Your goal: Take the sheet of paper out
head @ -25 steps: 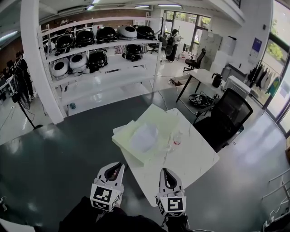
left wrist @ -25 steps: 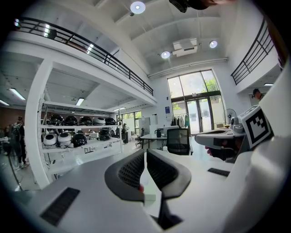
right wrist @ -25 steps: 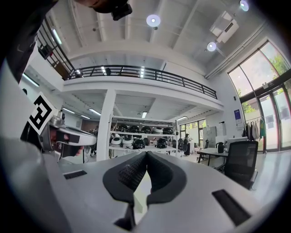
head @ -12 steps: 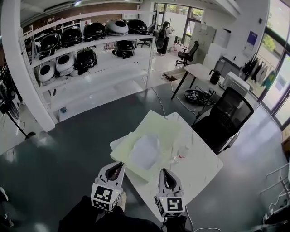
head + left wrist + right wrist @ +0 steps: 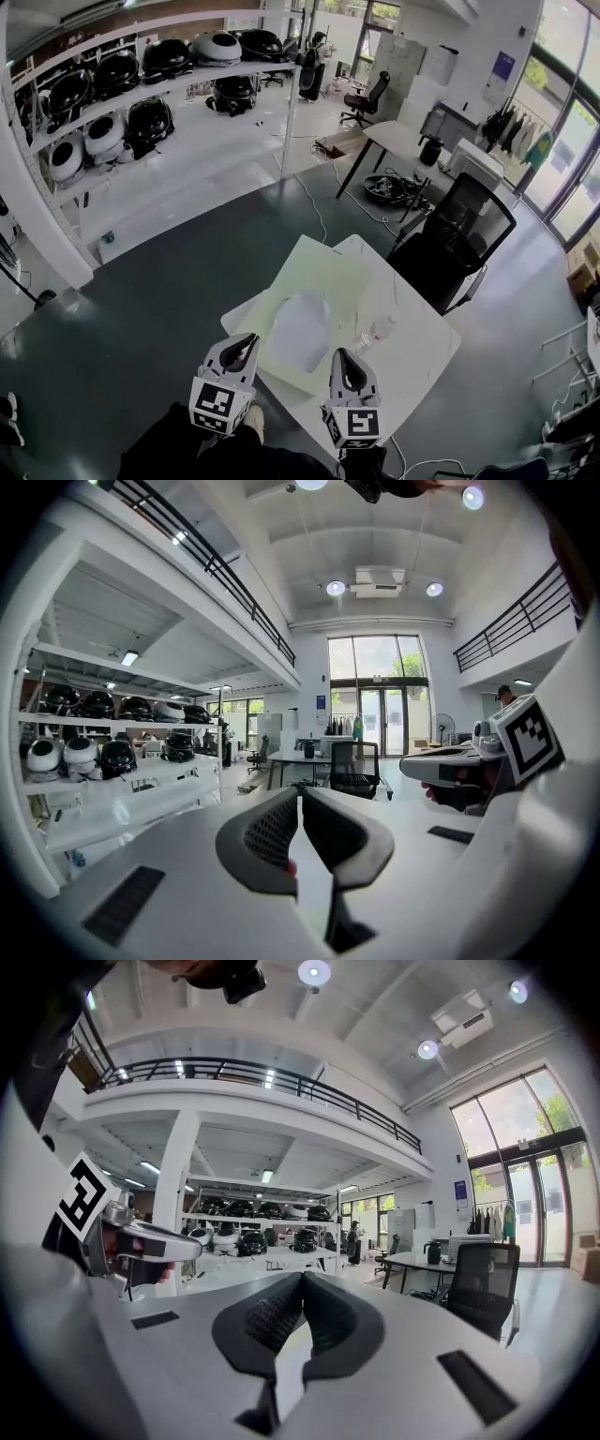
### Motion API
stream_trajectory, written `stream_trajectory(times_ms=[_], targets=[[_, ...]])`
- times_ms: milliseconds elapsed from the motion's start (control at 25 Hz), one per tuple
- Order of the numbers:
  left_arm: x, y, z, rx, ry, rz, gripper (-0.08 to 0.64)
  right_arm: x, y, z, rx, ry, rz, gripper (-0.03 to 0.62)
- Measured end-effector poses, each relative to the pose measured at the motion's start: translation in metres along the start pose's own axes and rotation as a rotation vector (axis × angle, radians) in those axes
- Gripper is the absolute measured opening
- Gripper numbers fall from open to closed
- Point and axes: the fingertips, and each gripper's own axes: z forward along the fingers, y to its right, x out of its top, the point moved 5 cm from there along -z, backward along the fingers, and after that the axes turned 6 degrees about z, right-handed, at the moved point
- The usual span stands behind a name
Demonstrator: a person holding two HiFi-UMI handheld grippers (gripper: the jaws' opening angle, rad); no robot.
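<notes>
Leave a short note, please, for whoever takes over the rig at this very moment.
Left gripper: jaws shut, nothing between them.
Right gripper: jaws shut, empty too.
Both are held in the air at the near side of the white table.
The whitish sheet lies on a pale green pad on the table, with a plastic bottle just to its right.
Done: nothing, the sheet is untouched.
Left: reach in, open the jaws, grip the sheet and draw it out.
</notes>
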Motion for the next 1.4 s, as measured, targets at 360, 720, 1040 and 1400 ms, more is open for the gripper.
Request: stream_trajectory(times_ms=[360,720,1040,1400], targets=[[-0.016,-0.049,0.05,-0.089,-0.013,0.0,0.035,-0.016,-0.005,0.049,-0.092,-0.043,0.015,0.017],[-0.044,-0.073,0.103,-0.095,-0.071,-0.043,0.035,-0.038,0.018,0.097,-0.1,-0.109,0.031,0.017],[-0.055,-0.082,0.176,-0.072,-0.129,-0.047,0.035,-0.059,0.068,0.176,-0.041,-0.15,0.059,0.017],[-0.108,-0.085,0.28,-0.095,-0.232,-0.072,0.035,-0.127,0.12,0.256,-0.009,-0.26,0.146,0.017]])
